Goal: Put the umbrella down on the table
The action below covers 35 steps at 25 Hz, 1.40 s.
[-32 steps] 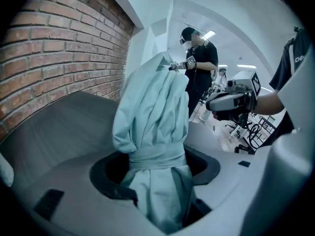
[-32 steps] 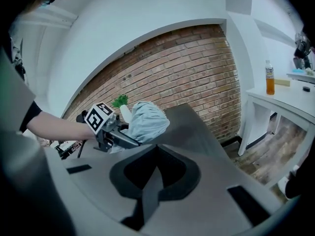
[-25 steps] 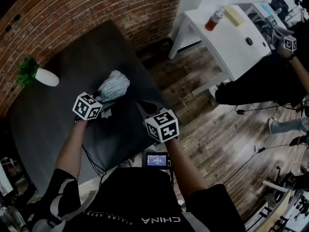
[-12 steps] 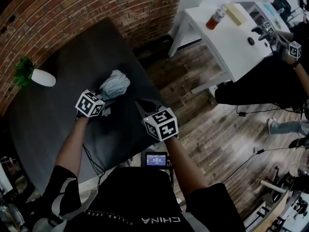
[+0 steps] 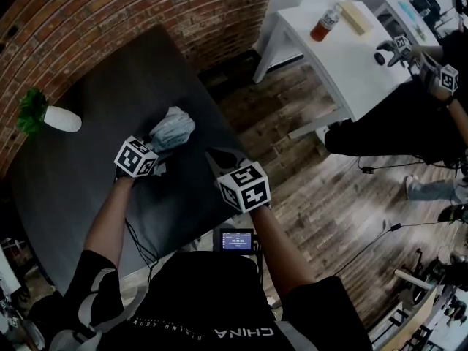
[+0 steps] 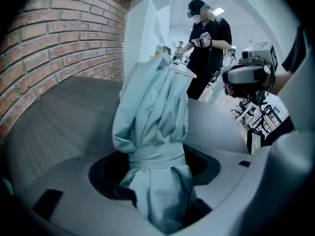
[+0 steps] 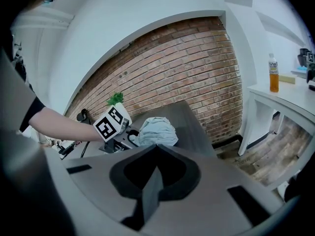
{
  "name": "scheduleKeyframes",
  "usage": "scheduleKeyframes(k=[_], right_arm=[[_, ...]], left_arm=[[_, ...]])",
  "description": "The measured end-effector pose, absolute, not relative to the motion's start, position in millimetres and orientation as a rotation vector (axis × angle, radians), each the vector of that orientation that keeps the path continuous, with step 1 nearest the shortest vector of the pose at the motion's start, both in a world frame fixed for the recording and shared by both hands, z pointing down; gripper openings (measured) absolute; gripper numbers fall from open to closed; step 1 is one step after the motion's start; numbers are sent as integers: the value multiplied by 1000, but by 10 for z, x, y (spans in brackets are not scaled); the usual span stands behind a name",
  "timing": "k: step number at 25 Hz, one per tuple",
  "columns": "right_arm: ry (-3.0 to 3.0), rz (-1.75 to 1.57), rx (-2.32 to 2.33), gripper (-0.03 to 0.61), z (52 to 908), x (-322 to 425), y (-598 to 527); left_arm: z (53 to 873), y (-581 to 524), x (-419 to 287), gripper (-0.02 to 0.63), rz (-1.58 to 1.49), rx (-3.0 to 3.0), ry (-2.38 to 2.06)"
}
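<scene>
Head view: dark grey rectangular surface (image 5: 80,189) set against a red brick wall (image 5: 146,13). A white vase with a green plant (image 5: 53,117) stands near the surface's far left edge. The folded pale blue-grey fabric umbrella (image 5: 172,131) is over the surface toward its right side, projecting from the left tool (image 5: 155,152). Whether its far end touches the surface cannot be told. The right tool (image 5: 213,156) is at the surface's right edge, just beside the left tool and apart from the umbrella. A white surface on legs (image 5: 351,64) stands on the wooden floor (image 5: 322,196), carrying a bottle of orange liquid (image 5: 325,26). A second person in black (image 5: 395,123) is beside it. Left gripper view: the umbrella (image 6: 155,107), bound by a strap of the same fabric, is clamped by its lower part between the jaws and points away from the camera. Right gripper view: jaws closed together with nothing between them. Beyond them the umbrella (image 7: 156,131) is low over the dark surface (image 7: 189,119), in the left tool's grip.
</scene>
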State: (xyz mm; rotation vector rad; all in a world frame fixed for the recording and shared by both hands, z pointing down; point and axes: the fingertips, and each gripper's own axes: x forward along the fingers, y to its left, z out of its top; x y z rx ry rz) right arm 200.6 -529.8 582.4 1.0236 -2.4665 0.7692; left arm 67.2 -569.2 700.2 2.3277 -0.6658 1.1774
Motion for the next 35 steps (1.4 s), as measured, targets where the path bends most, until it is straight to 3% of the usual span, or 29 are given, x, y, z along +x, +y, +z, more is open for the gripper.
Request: scheduleKeyframes(k=[19, 35], right_arm=[[-2457, 747, 997, 9, 5864, 1912, -5263], [-2442, 721, 1022, 9, 5766, 1717, -5029]], left_arm=[[7017, -5676, 696, 305, 1157, 2328, -651], [6522, -5531, 503, 341, 1026, 2447, -716]])
